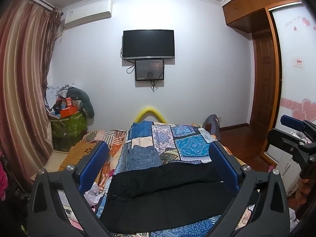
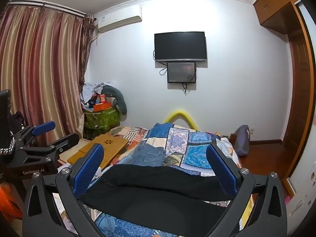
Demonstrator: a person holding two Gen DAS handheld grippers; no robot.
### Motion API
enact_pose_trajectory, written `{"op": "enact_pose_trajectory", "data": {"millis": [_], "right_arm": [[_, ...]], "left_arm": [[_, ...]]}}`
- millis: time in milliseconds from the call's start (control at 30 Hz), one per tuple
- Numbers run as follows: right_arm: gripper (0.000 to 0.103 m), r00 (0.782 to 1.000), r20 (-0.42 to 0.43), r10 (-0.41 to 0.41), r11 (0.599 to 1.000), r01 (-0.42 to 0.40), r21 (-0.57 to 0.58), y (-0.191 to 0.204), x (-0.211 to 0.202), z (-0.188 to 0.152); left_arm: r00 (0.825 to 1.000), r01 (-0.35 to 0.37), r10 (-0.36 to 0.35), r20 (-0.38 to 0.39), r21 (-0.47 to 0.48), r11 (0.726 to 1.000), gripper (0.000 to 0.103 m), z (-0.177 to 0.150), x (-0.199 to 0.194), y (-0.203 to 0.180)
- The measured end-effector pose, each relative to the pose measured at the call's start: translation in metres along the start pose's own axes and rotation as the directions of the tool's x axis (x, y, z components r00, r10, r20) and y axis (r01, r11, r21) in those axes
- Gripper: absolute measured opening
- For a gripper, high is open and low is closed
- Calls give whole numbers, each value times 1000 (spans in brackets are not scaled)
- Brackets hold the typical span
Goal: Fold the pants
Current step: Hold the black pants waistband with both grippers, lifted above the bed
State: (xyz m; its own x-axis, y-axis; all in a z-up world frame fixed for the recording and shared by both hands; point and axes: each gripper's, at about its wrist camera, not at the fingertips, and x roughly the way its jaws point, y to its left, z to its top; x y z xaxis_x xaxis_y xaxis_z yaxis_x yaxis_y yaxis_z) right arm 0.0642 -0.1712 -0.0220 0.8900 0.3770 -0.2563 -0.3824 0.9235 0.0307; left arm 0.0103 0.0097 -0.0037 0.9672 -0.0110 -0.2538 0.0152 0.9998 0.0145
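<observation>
- Black pants (image 1: 167, 193) lie across the patchwork bedspread (image 1: 189, 148), dead ahead at 6 o'clock in both wrist views, already doubled over by the look of it.
- Left gripper (image 1: 158, 169) is spread wide, holding nothing; right gripper (image 2: 156, 171) is the same, hovering above the cloth.
- Folded jeans (image 1: 143, 156) sit just beyond, at 12 o'clock.
- Judging by this, we're between folds: next, drop both to an edge and pinch.

Counted on the bed: one pair of black pants (image 1: 165, 193), one pair of folded blue jeans (image 1: 143, 157), one patchwork quilt (image 1: 189, 148). Two grippers, left (image 1: 158, 169) and right (image 2: 156, 169). Two wall screens (image 1: 148, 43). One air conditioner (image 1: 87, 14). Corner pile: items possibly several, uncountable.
</observation>
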Motion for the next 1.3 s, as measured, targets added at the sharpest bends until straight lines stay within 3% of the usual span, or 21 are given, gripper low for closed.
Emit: {"op": "enact_pose_trajectory", "data": {"millis": [1300], "right_arm": [[103,1000,-3,-17,1000,17,13,1,-4,3]], "left_arm": [[1000,13,-13,-8,-5,1000,103,-2,5,-2]]}}
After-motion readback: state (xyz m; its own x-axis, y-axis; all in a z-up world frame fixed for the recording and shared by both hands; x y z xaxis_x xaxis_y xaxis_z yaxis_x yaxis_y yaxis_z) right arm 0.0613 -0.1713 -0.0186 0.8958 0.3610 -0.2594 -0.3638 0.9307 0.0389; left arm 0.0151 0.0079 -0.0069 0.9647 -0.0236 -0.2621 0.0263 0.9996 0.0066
